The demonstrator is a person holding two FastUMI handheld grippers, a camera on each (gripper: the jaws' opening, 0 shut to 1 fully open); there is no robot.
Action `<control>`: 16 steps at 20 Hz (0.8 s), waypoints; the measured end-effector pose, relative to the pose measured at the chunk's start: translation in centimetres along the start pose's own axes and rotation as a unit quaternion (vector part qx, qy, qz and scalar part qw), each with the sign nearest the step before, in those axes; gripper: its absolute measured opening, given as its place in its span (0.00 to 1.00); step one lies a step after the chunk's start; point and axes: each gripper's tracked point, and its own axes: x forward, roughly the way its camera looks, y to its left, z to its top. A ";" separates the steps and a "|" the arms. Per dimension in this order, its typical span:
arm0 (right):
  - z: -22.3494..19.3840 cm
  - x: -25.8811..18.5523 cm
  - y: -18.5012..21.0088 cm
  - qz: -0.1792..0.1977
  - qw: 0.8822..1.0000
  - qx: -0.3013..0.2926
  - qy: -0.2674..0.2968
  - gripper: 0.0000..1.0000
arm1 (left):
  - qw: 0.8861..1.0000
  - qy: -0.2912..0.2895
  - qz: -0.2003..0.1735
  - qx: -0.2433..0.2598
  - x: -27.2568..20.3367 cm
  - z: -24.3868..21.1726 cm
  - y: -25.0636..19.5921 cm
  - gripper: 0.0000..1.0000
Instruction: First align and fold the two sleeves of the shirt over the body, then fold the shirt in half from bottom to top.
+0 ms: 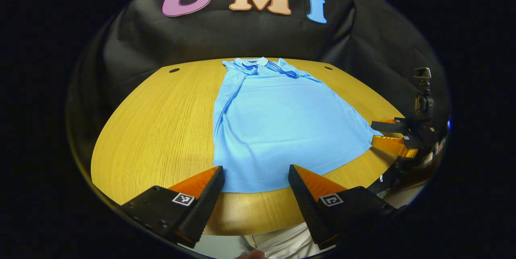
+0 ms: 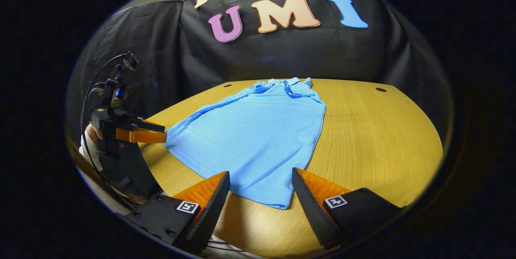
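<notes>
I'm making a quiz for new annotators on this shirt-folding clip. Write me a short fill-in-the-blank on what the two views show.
1. The shirt lying on the table is ____ in colour.
2. The shirt's collar lies at the table's ____ edge, nearest the booth wall.
3. The left gripper and the right gripper both have their jaws ____.
4. Both grippers hover at the shirt's ____ edge.

Missing words: blue; far; open; bottom

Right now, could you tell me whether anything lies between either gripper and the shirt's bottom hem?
Nothing visible does. The shirt lies flat on the table, its hem just ahead of the open left gripper and open right gripper, only bare wood between.
</notes>
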 end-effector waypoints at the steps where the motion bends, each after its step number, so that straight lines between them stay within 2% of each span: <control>1: -0.1 0.1 0.1 -0.003 1.000 -0.009 0.002 0.97 | 1.000 0.002 0.002 -0.003 0.0 -0.2 0.2 0.97; 4: -0.4 0.1 -0.1 -0.012 1.000 -0.027 0.007 0.97 | 1.000 0.003 0.018 -0.016 0.4 -0.4 1.2 0.94; 6: -0.5 0.0 -0.1 -0.012 0.999 -0.031 0.007 0.97 | 1.000 0.000 0.020 -0.013 0.6 -0.2 1.1 0.88; 7: -0.4 0.0 -0.1 -0.012 0.999 -0.032 0.007 0.91 | 1.000 0.001 0.026 -0.007 0.7 -0.5 1.4 0.87; 8: -0.4 0.2 -0.2 -0.013 0.999 -0.034 0.004 0.97 | 0.999 0.000 0.038 -0.001 0.8 -0.6 1.8 0.83; 9: -0.4 0.2 -0.2 -0.010 0.999 -0.035 0.004 0.97 | 0.999 -0.001 0.047 0.006 0.9 -0.7 1.9 0.81; 10: -0.4 0.2 -0.1 -0.009 0.999 -0.036 0.002 0.96 | 0.999 -0.007 0.050 0.013 0.8 -0.5 1.8 0.73; 13: -0.4 0.4 0.1 0.000 0.999 -0.038 0.002 0.87 | 0.999 -0.015 0.045 0.015 1.2 -0.5 1.0 0.64; 14: -0.5 0.4 0.1 0.002 0.999 -0.037 0.002 0.82 | 0.999 -0.016 0.045 0.014 1.2 -0.4 1.0 0.57; 15: -0.3 0.4 0.1 0.003 0.999 -0.039 0.002 0.71 | 0.999 -0.014 0.046 0.014 1.3 -0.5 1.0 0.48; 16: -0.4 0.5 0.0 0.004 0.999 -0.037 0.004 0.71 | 0.999 -0.013 0.044 0.013 1.4 -0.4 0.8 0.44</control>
